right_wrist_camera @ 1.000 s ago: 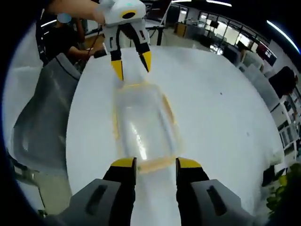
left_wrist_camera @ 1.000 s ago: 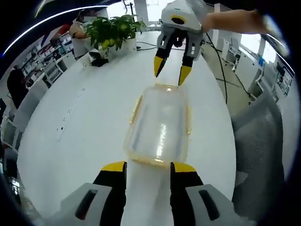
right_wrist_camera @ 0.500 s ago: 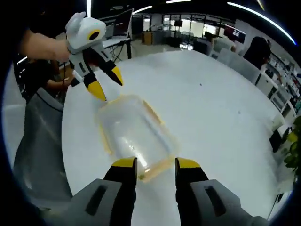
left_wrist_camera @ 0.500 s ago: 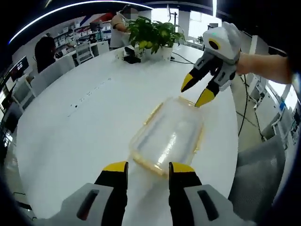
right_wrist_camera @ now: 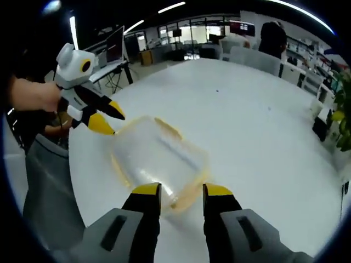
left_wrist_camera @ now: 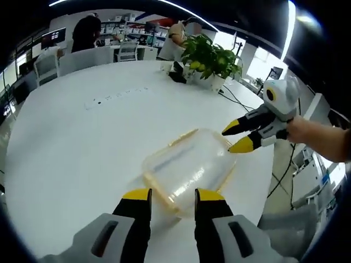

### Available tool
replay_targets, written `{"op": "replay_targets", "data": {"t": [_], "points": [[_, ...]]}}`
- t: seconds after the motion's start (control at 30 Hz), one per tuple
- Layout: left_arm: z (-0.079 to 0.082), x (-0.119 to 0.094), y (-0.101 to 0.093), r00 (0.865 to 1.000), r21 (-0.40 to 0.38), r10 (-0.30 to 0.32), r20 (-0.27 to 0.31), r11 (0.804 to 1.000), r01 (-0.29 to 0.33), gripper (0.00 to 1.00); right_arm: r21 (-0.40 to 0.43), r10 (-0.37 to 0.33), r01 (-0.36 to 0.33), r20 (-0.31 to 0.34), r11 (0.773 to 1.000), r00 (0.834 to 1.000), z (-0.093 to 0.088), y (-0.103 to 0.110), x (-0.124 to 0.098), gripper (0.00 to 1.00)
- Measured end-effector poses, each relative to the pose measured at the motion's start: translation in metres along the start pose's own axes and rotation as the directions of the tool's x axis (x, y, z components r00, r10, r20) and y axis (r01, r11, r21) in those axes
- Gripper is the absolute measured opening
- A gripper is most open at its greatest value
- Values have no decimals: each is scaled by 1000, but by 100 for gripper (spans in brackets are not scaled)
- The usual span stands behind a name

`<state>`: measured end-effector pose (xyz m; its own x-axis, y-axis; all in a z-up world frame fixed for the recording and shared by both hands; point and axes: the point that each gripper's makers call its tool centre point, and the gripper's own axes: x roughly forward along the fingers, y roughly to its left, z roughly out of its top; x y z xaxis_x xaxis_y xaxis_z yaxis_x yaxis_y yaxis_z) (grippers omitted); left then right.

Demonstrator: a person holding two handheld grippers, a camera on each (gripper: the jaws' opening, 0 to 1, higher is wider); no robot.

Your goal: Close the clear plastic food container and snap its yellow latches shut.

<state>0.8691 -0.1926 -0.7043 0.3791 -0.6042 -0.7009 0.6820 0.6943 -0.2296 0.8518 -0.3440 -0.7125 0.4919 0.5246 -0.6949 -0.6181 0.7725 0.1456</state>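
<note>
The clear plastic container (left_wrist_camera: 186, 167) lies lid-up and slantwise on the white table (left_wrist_camera: 82, 137), with yellow latches (left_wrist_camera: 184, 135) along its rim. My left gripper (left_wrist_camera: 173, 196) is open, its yellow-tipped jaws flanking the container's near end. My right gripper (left_wrist_camera: 237, 138) comes in from the right, held by a hand, open, its tips at the far right corner. In the right gripper view the container (right_wrist_camera: 156, 159) lies just beyond my right gripper (right_wrist_camera: 182, 192), and the left gripper (right_wrist_camera: 109, 120) points at its far left corner. A yellow latch (right_wrist_camera: 167, 129) shows on its long side.
A potted plant (left_wrist_camera: 211, 55) stands at the table's far end beside a small dark object (left_wrist_camera: 176, 75). People and office chairs are behind it. Cables (left_wrist_camera: 236, 98) trail off the right edge. A grey mesh chair (right_wrist_camera: 44, 186) stands close to the table edge.
Both views have swung round and the container now lies diagonally in them. Each opposite gripper has shifted from the container's far end to its far corner. Both grippers stay open.
</note>
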Motion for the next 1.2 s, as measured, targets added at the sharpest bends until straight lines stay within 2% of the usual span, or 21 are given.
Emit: {"op": "replay_targets", "data": {"t": [0.3,0.47,0.83,1.03,1.2], "points": [[-5,1,1,1000,-53,12,4,999,-12,22,143,-2,-4,45,990,999,-4,1,-1,26],[-7,5,-1,1000,-90,10,-1,996,-10,19,172,-7,-3,58,985,998,-4,1,-1,26],[-11,9,0,1000,-113,19,-11,993,-20,17,243,-22,5,67,970,998,-3,-2,-1,23],[-10,10,1,1000,-142,22,-16,990,-24,16,288,-38,19,62,958,997,-3,-3,-1,22],[-9,11,1,999,-161,28,-16,986,-31,16,350,-45,22,59,936,997,-4,-5,0,21]]}}
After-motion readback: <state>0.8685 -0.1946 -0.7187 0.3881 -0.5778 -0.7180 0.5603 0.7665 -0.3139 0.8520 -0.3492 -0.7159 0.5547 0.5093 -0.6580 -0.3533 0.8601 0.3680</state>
